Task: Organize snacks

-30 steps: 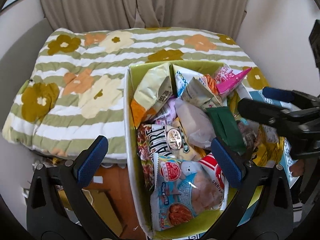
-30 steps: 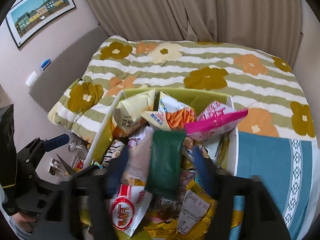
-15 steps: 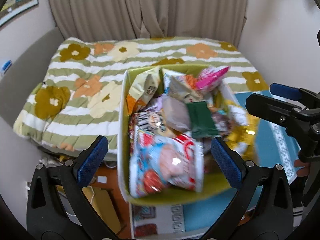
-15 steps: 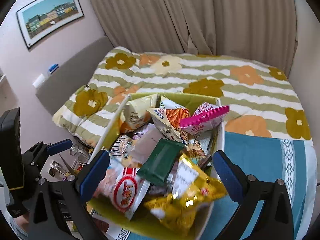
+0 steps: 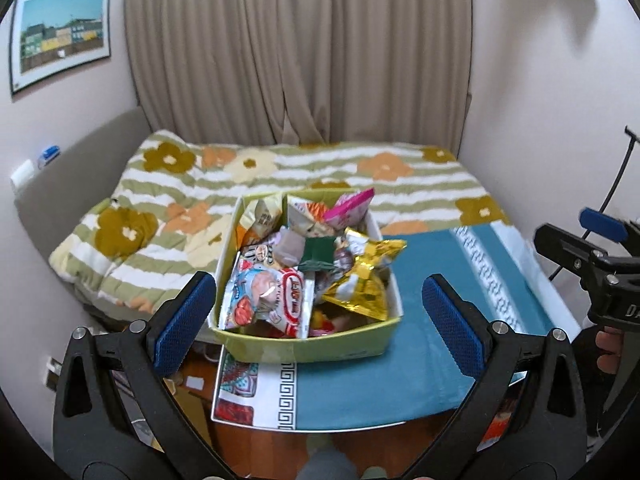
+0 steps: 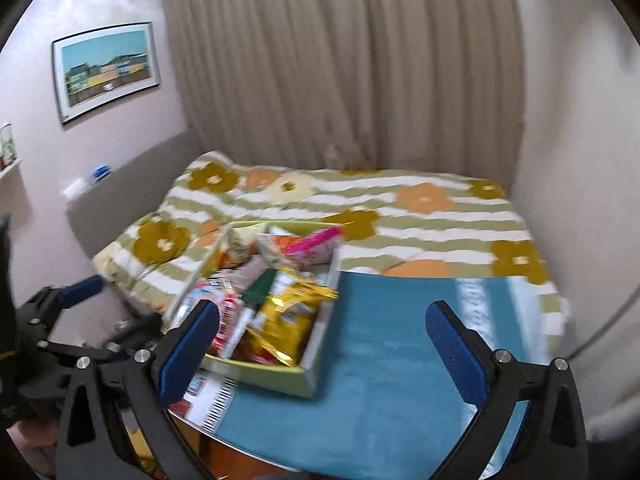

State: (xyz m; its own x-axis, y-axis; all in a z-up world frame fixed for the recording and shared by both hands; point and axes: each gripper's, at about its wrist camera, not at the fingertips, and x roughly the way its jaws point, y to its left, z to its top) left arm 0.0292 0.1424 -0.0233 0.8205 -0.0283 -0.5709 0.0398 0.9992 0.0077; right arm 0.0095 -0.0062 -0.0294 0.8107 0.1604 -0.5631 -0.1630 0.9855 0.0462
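A yellow-green box (image 5: 304,346) full of snack packets sits on the left part of a blue-clothed table (image 5: 432,320). On top lie a dark green packet (image 5: 320,252), a gold packet (image 5: 364,284), a red and white shrimp-snack packet (image 5: 272,300) and a pink packet (image 5: 352,204). The box also shows in the right wrist view (image 6: 280,376). My left gripper (image 5: 316,316) is open and empty, held back above the box's near edge. My right gripper (image 6: 320,344) is open and empty, to the right of the box.
A bed with a striped floral quilt (image 5: 280,168) lies behind the table, with beige curtains (image 5: 300,52) beyond. A framed picture (image 5: 60,32) hangs on the left wall. The right gripper shows at the right edge of the left wrist view (image 5: 592,248).
Both grippers have pulled back and up from the box. The right gripper has let go of the dark green packet, which now lies in the box.
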